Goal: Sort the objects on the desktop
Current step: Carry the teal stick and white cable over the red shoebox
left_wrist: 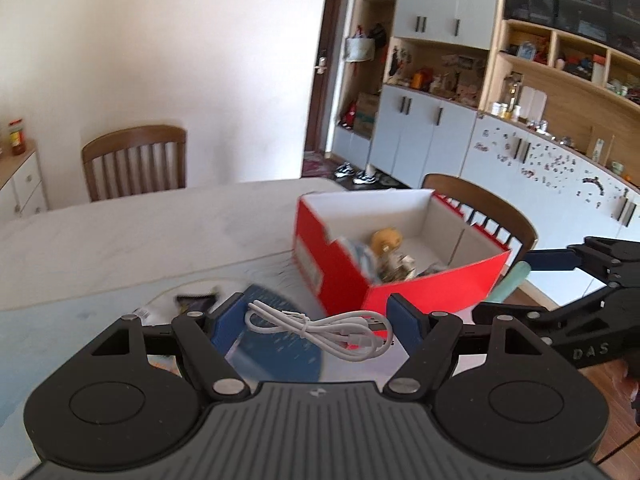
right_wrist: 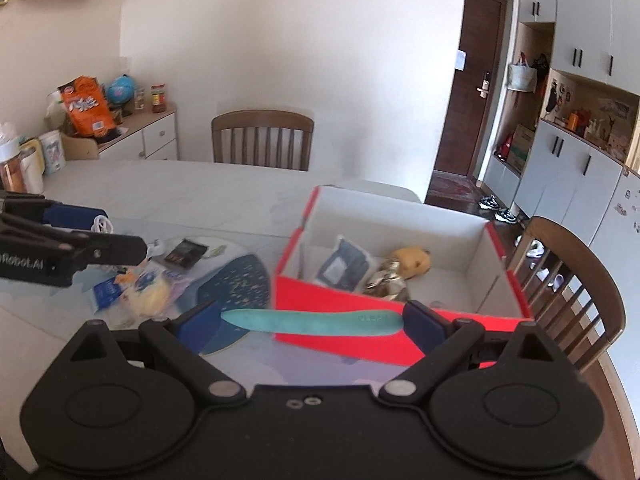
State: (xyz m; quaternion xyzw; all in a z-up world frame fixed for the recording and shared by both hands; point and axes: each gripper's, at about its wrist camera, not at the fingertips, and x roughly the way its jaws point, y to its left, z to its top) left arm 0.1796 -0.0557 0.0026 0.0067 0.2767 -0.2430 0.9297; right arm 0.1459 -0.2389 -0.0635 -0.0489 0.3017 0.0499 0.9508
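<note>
In the left wrist view my left gripper (left_wrist: 318, 320) is shut on a coiled white USB cable (left_wrist: 320, 330), which spans the gap between the blue pads above the table. The right gripper (right_wrist: 314, 320) is shut on a long teal knife-shaped piece (right_wrist: 316, 322), gripped end to end. Just beyond both stands an open red box (right_wrist: 340, 294) (left_wrist: 400, 284) with white inside walls. It holds a yellow plush toy (right_wrist: 412, 264), a grey packet (right_wrist: 344, 266) and a silvery crumpled item (right_wrist: 388, 282). Each gripper shows in the other's view: the left gripper (right_wrist: 120, 232) and the right gripper (left_wrist: 506, 284).
On the pale table (right_wrist: 180, 196), left of the box, lie a dark blue speckled fan-shaped piece (right_wrist: 236, 284), a dark packet (right_wrist: 186, 252), a yellow lump (right_wrist: 152, 296) and a blue packet (right_wrist: 106, 292). Wooden chairs (right_wrist: 262, 140) (right_wrist: 572, 288) stand at the far and right sides.
</note>
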